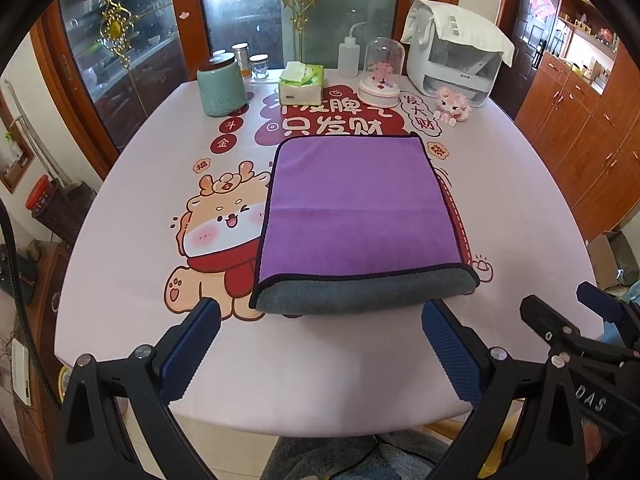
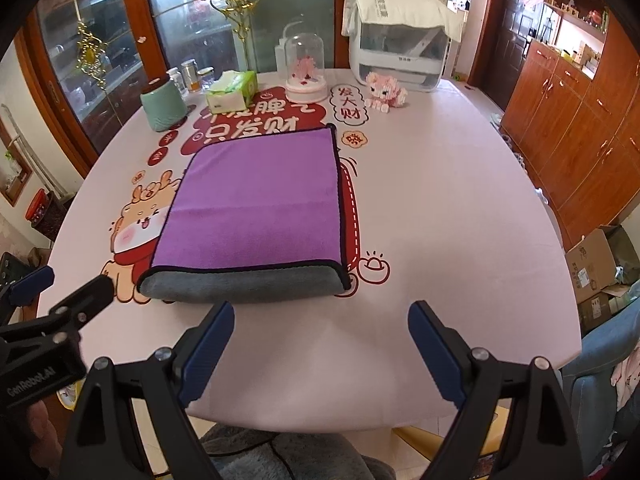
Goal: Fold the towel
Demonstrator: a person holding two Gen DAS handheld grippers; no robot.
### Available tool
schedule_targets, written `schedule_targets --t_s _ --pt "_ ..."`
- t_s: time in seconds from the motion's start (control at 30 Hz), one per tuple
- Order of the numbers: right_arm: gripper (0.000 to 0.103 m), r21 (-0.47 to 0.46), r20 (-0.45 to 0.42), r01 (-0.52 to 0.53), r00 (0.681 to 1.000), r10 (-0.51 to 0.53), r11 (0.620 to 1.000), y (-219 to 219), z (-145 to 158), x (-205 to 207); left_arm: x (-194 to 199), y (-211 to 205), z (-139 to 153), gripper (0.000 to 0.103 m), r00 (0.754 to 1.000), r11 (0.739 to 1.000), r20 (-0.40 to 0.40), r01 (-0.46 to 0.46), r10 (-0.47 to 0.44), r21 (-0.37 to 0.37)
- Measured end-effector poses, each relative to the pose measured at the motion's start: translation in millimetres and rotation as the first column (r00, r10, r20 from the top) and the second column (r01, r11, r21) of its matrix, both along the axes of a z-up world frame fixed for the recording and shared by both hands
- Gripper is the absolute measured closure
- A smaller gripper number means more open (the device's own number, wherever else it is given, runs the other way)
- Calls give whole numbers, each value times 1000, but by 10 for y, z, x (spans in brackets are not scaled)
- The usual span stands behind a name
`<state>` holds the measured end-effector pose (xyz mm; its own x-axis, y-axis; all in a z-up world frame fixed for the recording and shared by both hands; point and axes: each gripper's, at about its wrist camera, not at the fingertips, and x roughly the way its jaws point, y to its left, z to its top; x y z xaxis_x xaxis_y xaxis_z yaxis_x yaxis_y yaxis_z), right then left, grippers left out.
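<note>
A purple towel (image 1: 356, 208) with a grey underside and dark edging lies flat and folded on the pink printed tablecloth (image 1: 132, 264); its grey fold faces me. It also shows in the right wrist view (image 2: 256, 208). My left gripper (image 1: 320, 316) is open and empty, just short of the towel's near fold. My right gripper (image 2: 322, 314) is open and empty, near the towel's front right corner. The right gripper shows at the right edge of the left wrist view (image 1: 560, 308); the left gripper shows at the left edge of the right wrist view (image 2: 60, 284).
At the table's far end stand a green jar (image 1: 221, 86), a tissue box (image 1: 301, 84), a squeeze bottle (image 1: 347, 58), a glass dome ornament (image 1: 382, 74), a pink toy (image 1: 453, 105) and a white appliance (image 1: 456, 52). Wooden cabinets (image 2: 580, 120) and cardboard boxes (image 2: 592, 268) are on the right.
</note>
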<state>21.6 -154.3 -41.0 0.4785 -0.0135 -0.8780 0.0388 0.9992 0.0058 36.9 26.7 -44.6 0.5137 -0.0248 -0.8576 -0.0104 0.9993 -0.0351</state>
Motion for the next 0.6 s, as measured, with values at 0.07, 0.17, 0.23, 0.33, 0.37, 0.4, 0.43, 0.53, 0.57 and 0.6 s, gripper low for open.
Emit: schedule_targets --t_s 0.07,0.17,0.23,0.33,0.37,0.4,0.43,0.53,0.57,0.6 --pt "14 3 -10 2 1000 -2 1000 -49 -48 91 75 78 -54 3 1000 1000 -8 -18 18 -7" --pt "14 20 -16 -3 1000 3 1000 -147 -145 228 209 205 -172 3 998 999 -40 -43 42 -10" --pt "14 26 -31 -16 999 17 1000 -213 -254 332 302 301 -272 3 996 998 -68 -57 57 -6" --pt "15 4 -54 -42 998 42 999 -272 -436 465 408 438 -431 3 994 999 -93 -54 54 2" --pt "18 -4 -65 -48 997 48 999 -294 -498 504 429 472 -471 3 994 999 -94 -50 50 7" --pt "22 -10 -84 -56 995 55 998 -323 -586 554 462 511 -531 3 994 999 -100 -39 40 12" --pt "24 -8 -96 -63 994 62 998 -342 -640 580 478 540 -578 3 994 1000 -107 -25 25 0" --pt "27 14 -137 -80 987 81 997 -410 -830 685 536 651 -739 3 990 998 -140 -3 -6 -64" --pt "28 20 -141 -89 986 91 996 -422 -877 703 548 683 -786 3 990 997 -144 -5 -6 -80" --pt "30 26 -145 -104 984 107 994 -430 -934 728 561 718 -838 3 989 995 -150 -8 -7 -97"
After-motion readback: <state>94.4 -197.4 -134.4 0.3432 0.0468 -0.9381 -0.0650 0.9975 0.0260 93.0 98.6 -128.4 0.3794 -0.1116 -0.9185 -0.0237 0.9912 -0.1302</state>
